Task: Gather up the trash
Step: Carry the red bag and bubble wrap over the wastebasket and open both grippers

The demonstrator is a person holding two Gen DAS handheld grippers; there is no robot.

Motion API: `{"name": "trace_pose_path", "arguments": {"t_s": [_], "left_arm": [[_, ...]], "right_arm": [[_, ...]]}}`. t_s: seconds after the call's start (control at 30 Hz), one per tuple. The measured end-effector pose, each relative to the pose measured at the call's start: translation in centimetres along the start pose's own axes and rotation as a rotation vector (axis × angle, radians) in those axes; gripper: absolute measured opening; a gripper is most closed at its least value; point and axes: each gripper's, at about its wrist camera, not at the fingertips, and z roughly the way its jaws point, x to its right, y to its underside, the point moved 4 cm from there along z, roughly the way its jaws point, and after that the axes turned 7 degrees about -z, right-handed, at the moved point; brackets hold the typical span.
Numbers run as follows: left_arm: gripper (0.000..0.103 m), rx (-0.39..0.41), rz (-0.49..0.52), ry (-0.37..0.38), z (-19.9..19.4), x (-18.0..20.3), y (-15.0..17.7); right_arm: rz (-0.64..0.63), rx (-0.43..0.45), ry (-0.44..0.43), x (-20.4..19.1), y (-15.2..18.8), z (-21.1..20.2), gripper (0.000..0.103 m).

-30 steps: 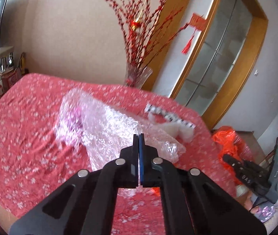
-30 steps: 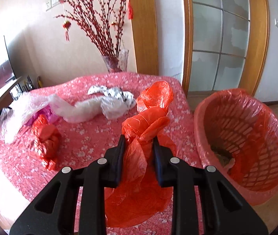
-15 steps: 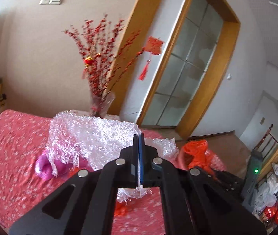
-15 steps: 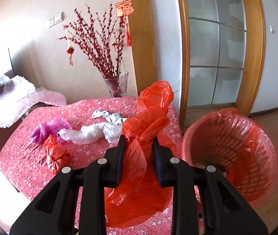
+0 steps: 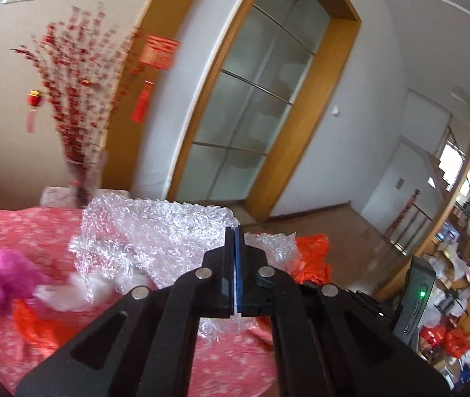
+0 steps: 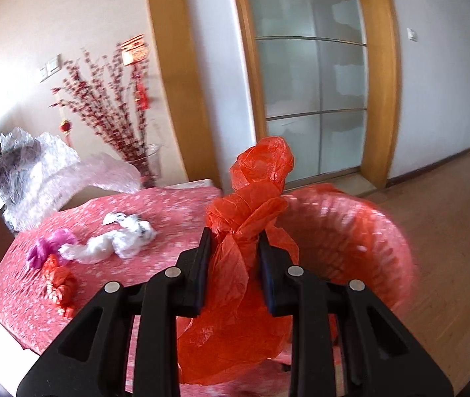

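Observation:
My left gripper is shut on a sheet of clear bubble wrap and holds it up above the red floral table; the sheet also shows in the right wrist view. My right gripper is shut on a crumpled red plastic bag, held just left of the red-lined trash basket. On the table lie a pink bag, a white plastic wad and a small red bag.
A glass vase of red blossom branches stands at the table's far edge. A wood-framed glass door is behind the basket. Wooden floor lies to the right. Cluttered shelves stand at far right.
My left gripper has lifted the bubble wrap off the table and swung right. My right gripper has carried the red bag right, up to the basket rim.

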Motion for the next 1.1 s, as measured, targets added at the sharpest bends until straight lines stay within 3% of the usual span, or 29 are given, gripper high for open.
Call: {"name": "trace_pose_path", "arguments": {"t_s": [0.57, 0.93, 1.07, 1.1], "left_arm": [[0.002, -0.165, 0.035, 0.168, 10.7, 8.3, 4.8], [0.004, -0.287, 0.015, 0.158, 15.5, 8.6, 7.5], [0.028, -0.304, -0.014, 0.123, 16.0, 7.2, 7.8], [0.03, -0.3, -0.018, 0.114, 15.9, 6.8, 7.8]], "right_arm": [[0.113, -0.004, 0.143, 9.5, 1.2, -1.2, 0.027], [0.136, -0.023, 0.143, 11.3, 1.8, 0.0, 0.028], [0.162, -0.043, 0.109, 11.3, 2.1, 1.1, 0.031], [0.165, -0.043, 0.107, 11.3, 2.1, 1.2, 0.037]]}}
